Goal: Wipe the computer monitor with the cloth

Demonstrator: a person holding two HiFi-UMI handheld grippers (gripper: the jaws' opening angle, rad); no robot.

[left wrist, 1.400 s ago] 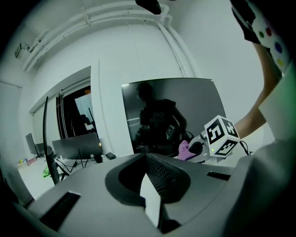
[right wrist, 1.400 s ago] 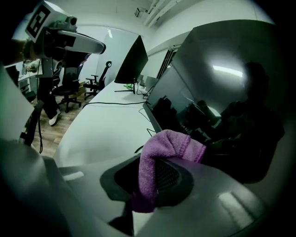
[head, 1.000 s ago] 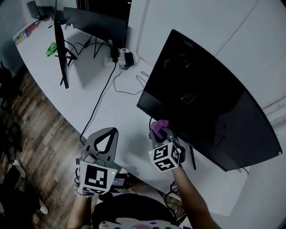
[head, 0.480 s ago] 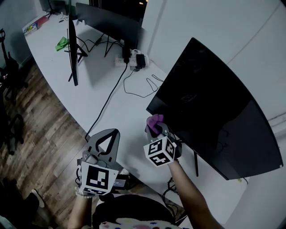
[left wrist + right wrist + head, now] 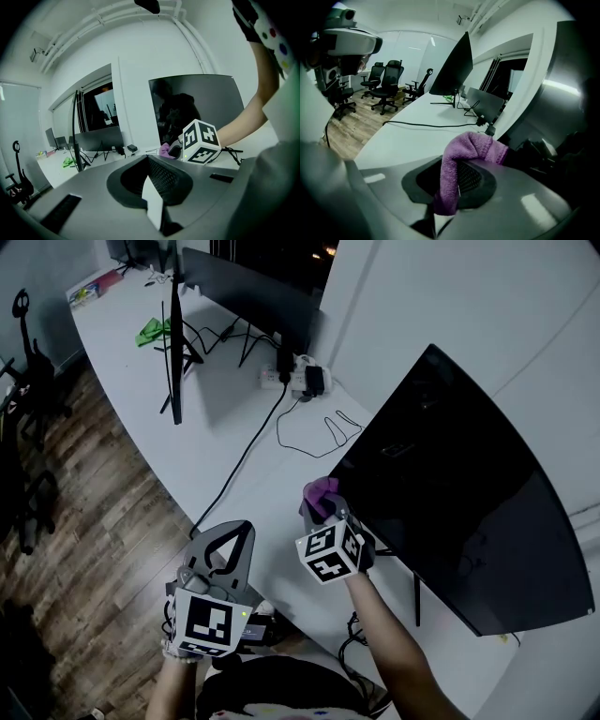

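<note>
Purple cloth (image 5: 322,491) is pinched tight in the right gripper (image 5: 319,509) by the computer monitor (image 5: 459,493) bottom corner; left gripper (image 5: 242,527) is closed, holding nothing.

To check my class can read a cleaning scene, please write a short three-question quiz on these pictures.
1. True or false: the left gripper holds the cloth.
2. The cloth in the right gripper is: A green, B purple, C white.
3. Fill in: the gripper nearer the monitor is the ___ one.
Key: 1 false, the left gripper is shut and empty; 2 B; 3 right.
</note>
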